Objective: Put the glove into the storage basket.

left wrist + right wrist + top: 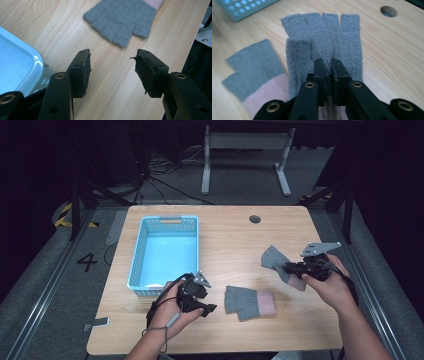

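Nearest me, the left hand-held gripper [207, 309] rests low on the pale wood counter [225, 335], jaws spread with nothing between them, beside the blue basket [145, 232]. Just past it a grey fingerless glove with a pink cuff [248, 302] lies flat. Further right, the right hand-held gripper [289, 267] pinches a second grey glove [276, 260], lifted off the wood. Beyond the counter's cable hole [255, 219] are grey floor, cables and a white desk frame [245, 150].
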The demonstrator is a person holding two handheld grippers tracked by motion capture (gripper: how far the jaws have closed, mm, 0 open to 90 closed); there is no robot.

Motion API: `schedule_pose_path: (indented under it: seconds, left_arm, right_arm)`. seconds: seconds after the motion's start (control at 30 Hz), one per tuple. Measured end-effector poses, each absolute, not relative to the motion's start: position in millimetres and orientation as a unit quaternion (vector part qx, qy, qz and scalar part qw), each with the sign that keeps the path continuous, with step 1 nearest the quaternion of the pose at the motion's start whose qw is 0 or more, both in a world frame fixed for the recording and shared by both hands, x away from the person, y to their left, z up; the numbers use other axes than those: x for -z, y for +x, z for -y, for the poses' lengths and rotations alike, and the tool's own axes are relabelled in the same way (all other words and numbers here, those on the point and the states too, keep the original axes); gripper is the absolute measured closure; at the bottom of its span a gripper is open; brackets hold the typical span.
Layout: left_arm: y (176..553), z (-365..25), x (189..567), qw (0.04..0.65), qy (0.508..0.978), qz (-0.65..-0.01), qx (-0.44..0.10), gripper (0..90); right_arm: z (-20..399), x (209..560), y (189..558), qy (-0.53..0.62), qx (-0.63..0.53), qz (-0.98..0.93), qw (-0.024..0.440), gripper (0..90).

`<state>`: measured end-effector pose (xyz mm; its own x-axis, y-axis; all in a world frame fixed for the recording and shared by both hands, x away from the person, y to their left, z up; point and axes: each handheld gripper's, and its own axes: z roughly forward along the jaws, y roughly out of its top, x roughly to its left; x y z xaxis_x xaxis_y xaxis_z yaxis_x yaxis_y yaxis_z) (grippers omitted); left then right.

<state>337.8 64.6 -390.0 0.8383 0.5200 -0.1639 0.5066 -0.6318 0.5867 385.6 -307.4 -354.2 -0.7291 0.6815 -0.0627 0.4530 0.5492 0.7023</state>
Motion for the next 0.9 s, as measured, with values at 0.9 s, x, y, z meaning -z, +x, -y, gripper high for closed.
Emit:
schedule_pose_path:
  seconds: [0.9]
  left_arm:
    - [336,-64,389,0.321,0.904,-0.282,0.009,53.5]
  right_arm:
    - [249,368,363,0.219,-0.334,-0.913,0.084,83.0]
